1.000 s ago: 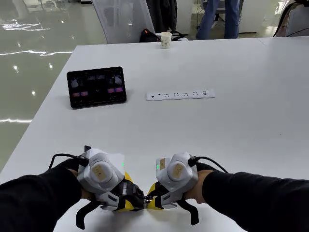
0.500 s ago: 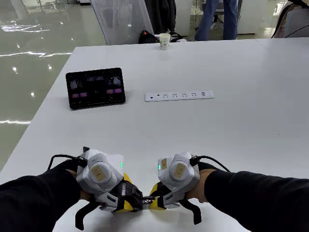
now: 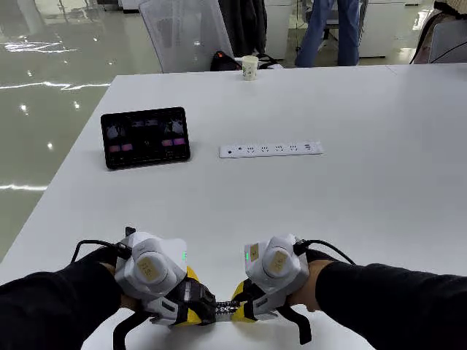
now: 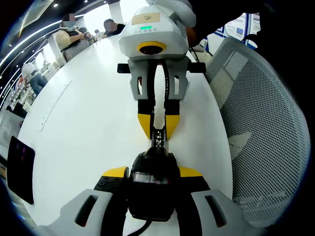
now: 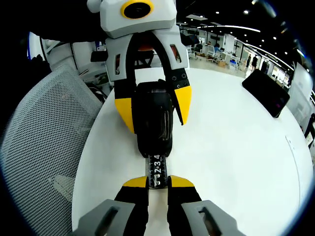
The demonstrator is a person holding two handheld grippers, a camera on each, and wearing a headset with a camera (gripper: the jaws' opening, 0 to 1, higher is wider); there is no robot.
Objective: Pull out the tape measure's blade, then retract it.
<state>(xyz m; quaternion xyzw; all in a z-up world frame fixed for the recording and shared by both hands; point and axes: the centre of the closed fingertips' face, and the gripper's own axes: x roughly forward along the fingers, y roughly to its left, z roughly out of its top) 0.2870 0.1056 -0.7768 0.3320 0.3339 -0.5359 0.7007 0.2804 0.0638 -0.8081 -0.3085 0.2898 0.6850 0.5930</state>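
Evidently the pull had only just begun.

Head view: the left gripper point(image 3: 195, 299) and right gripper point(image 3: 239, 306) sat low at the near edge of the worktop point(image 3: 365, 182), tips facing each other. A moment earlier the two had been almost nose to nose. Now they stood a little apart, and a short run of blade point(image 3: 225, 309) showed in the gap. The tape measure point(image 3: 206, 300) was at that near edge, in the left gripper. A tablet point(image 3: 146, 137) stood towards the left edge, a power strip point(image 3: 271, 149) lay mid-worktop, and a paper cup point(image 3: 250, 63) stood at the far edge, all well apart from the work.

Left gripper view: its jaws were clenched on the black case from both sides. The blade ran forward out of it, printed numbers visible, into the right gripper's yellow tips. A mesh chair point(image 4: 266, 123) stood beside the near edge.

Right gripper view: its jaws were pinched closed on the blade's free end. The case sat just beyond, clamped between the left gripper's pads.

Judgement: the first step was barely under way, with only a few marks out. The grippers would need to draw much farther apart before any retracting. A slip at the pinched end could let the blade snap back.
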